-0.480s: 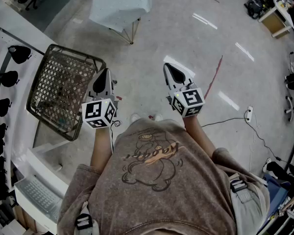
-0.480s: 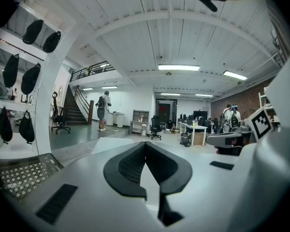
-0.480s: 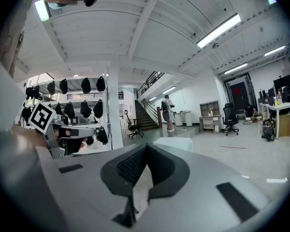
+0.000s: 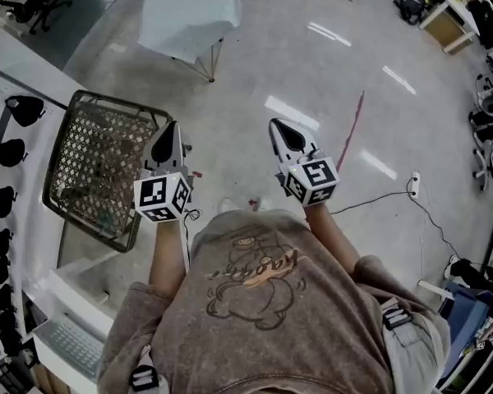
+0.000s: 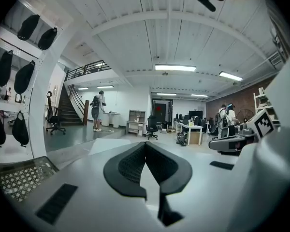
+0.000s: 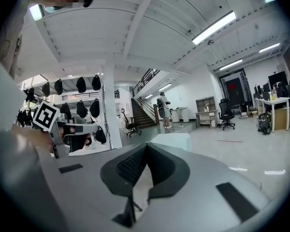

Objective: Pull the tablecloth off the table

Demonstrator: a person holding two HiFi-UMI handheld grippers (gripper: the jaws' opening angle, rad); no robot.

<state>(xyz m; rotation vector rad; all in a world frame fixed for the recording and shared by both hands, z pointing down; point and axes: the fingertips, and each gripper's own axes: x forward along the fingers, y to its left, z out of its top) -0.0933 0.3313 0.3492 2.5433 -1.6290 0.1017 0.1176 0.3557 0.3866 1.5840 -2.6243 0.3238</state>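
1. White fabric, the tablecloth [image 4: 189, 15], covers a small table [image 4: 210, 62] at the top of the head view. It hangs over the edges, and only thin legs show below it.
2. The left gripper [image 4: 169, 131] and the right gripper [image 4: 279, 130] are held side by side in front of the person's chest. They point forward and almost level.
3. In each gripper's own view the dark jaws are pressed together to a point, with nothing between them. Both grippers are empty.
4. The cloth lies ahead of the fingers and a little to the left, well apart from both grippers, with bare grey floor [image 4: 255, 72] between.
5. The left gripper is the nearer one, I judge. In the left gripper view the tablecloth [image 5: 107, 146] sits just left of the closed tips. In the right gripper view the tablecloth [image 6: 171, 140] sits just right of them.
6. The table's long axis I cannot tell for sure. One corner seems turned toward the person.
7. A wire basket [image 4: 99, 167] stands close beside the left gripper and is not touched.
8. The pull is not yet begun. The person probably must first come nearer, spread the jaws and take the hanging near edge.
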